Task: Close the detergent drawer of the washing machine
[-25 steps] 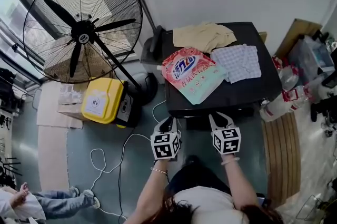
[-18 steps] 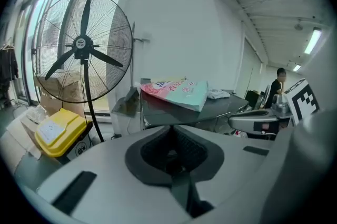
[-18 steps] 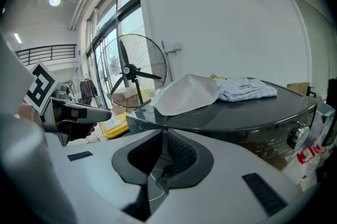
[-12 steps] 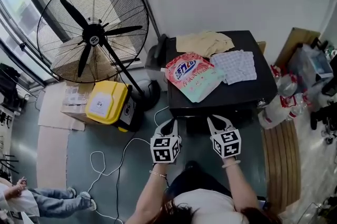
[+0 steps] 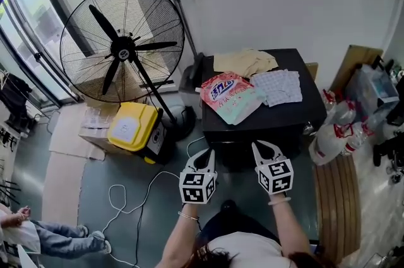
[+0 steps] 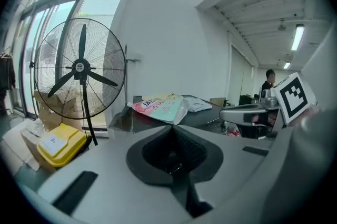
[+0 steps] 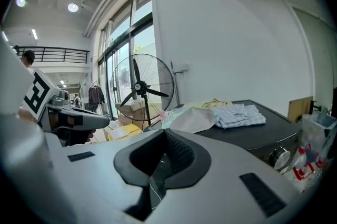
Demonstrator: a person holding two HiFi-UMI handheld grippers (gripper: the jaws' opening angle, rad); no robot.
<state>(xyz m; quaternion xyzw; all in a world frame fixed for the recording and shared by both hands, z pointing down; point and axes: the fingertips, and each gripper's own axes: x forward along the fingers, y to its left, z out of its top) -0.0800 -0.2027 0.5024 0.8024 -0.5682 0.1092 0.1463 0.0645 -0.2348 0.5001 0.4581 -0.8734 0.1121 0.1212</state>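
Note:
The black washing machine (image 5: 304, 104) stands against the wall, with a pink-and-green detergent bag (image 5: 230, 95) and folded clothes on its lid. Its front is in shadow and I cannot make out the detergent drawer in any view. My left gripper (image 5: 207, 154) and right gripper (image 5: 259, 147) hang side by side just in front of the machine, pointing at it. Both have just closed and are shut with nothing between the jaws. In the left gripper view the left gripper (image 6: 171, 126) points at the bag (image 6: 158, 107). In the right gripper view the right gripper (image 7: 164, 131) is near a knob (image 7: 277, 157).
A big standing fan (image 5: 123, 46) and a yellow box (image 5: 129, 128) are left of the machine. A white cable (image 5: 126, 197) loops over the floor. Plastic bottles (image 5: 338, 125) and a wooden board (image 5: 334, 197) lie to the right. A person (image 5: 19, 235) sits at lower left.
Both grippers' jaws have gone from slightly apart to shut. The grippers have lifted, and the view has drawn back from the machine, which looks smaller now.

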